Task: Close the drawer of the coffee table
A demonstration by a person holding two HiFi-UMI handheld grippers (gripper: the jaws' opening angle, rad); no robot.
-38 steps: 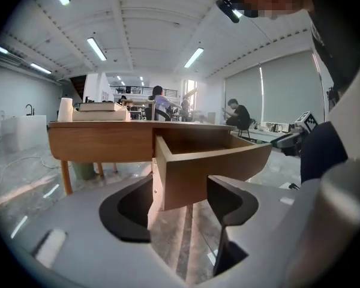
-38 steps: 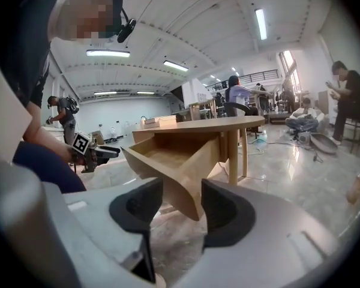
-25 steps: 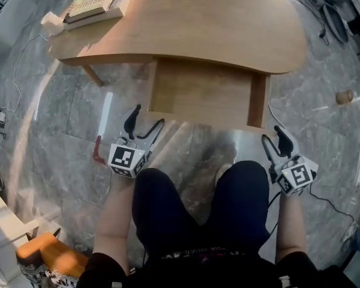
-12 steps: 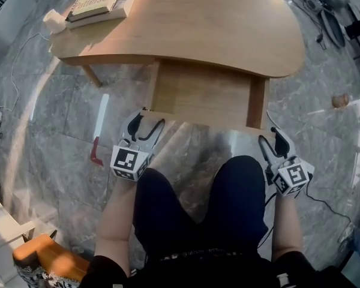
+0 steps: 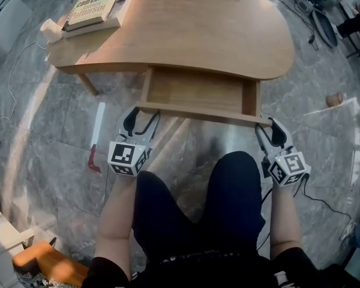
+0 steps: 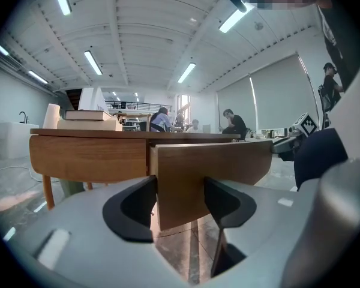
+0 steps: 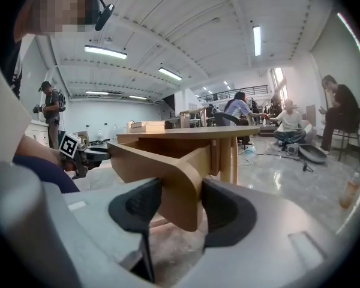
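Left gripper (image 5: 143,115) is sitting at the left end of the drawer front. Its jaws, having just been closing a little, are standing moderately apart and gripping nothing. The drawer (image 5: 195,92) is hanging partly out of the coffee table (image 5: 198,29), its long front running side to side just ahead of both tools. Right gripper (image 5: 270,128) is mirroring at the right corner, jaws apart, the corner framed between them. Both are pointing slightly downward, equally near, so the push looks to be heading straight away from the person.
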